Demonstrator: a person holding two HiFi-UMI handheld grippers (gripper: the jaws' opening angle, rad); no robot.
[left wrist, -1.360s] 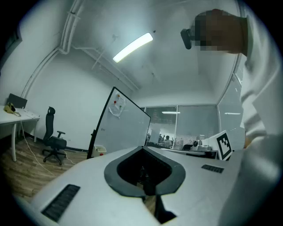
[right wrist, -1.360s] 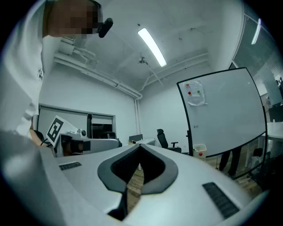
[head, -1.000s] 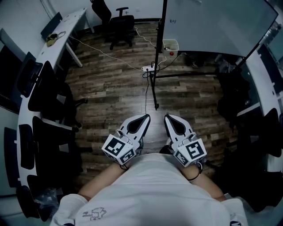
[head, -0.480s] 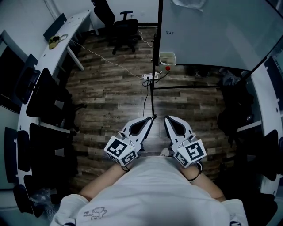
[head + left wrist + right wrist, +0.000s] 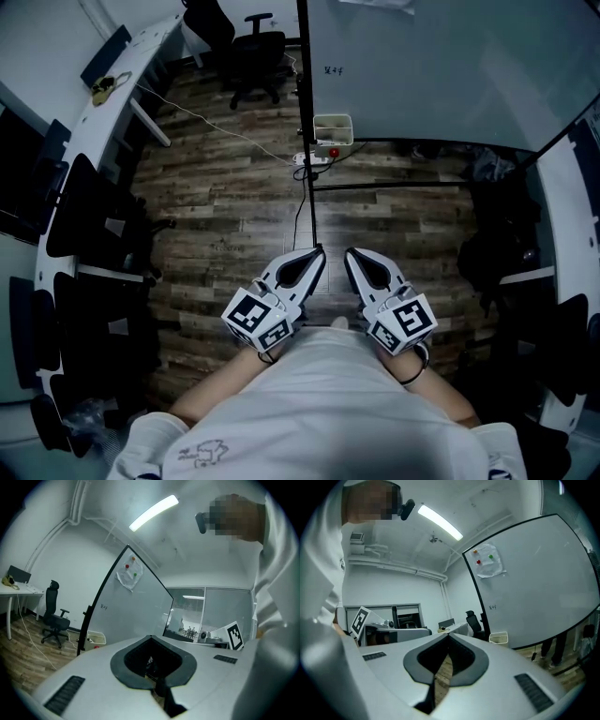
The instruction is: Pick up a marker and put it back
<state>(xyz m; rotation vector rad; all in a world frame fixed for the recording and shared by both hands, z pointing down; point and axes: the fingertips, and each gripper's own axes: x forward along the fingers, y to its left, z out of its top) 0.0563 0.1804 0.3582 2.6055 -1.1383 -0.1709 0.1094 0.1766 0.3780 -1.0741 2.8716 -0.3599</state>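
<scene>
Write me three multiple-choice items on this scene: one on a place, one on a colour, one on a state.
1. Where is the small white bin?
A. Hanging on a wall
B. At the foot of the whiteboard
C. Between the two grippers

2. What colour is the office chair at the far end of the room?
A. Red
B. White
C. Black

3. How do the left gripper and the right gripper stand?
A. Both shut, nothing held
B. Both wide open
C. Left shut, right wide open

Answers:
1 B: the bin sits by the board's stand post.
2 C: its seat and back are black.
3 A: each gripper view shows its jaws together with nothing between them.
</scene>
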